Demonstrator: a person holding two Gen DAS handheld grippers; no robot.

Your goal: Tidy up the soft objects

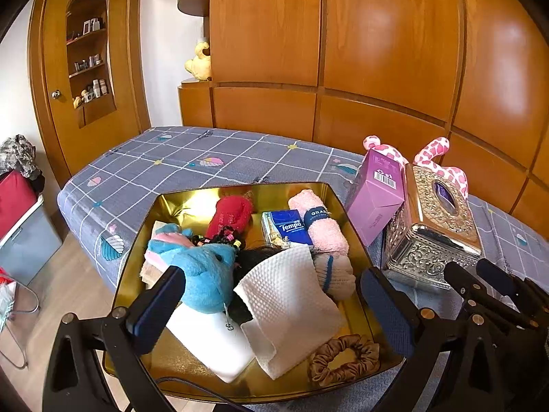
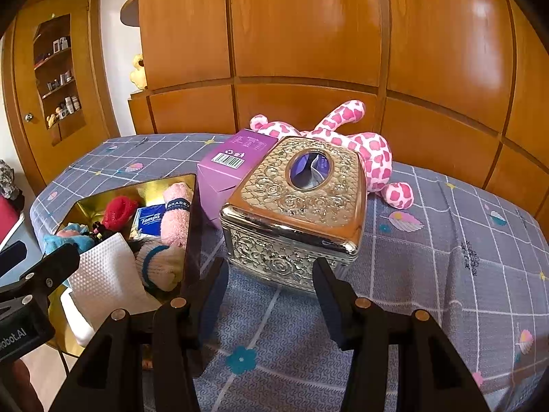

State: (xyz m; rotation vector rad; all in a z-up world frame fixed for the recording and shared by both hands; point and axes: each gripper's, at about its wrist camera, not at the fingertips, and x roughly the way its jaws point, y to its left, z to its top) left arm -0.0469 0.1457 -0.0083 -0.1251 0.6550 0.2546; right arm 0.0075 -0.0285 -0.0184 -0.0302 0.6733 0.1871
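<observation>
The soft things lie packed in the shiny gold metal tray (image 1: 343, 202) on the bed, low in the middle of the left view. The left hand-held gripper (image 1: 274, 295) hangs over it, tilted down, spread wide, holding nothing. The pink spotted plush toy (image 2: 374, 158) lies outside, upper right. The right hand-held gripper (image 2: 271, 285), half spread and empty, points down at the silver flowered tissue box (image 2: 295, 213). Next it probably needs to reach past the box for the toy.
</observation>
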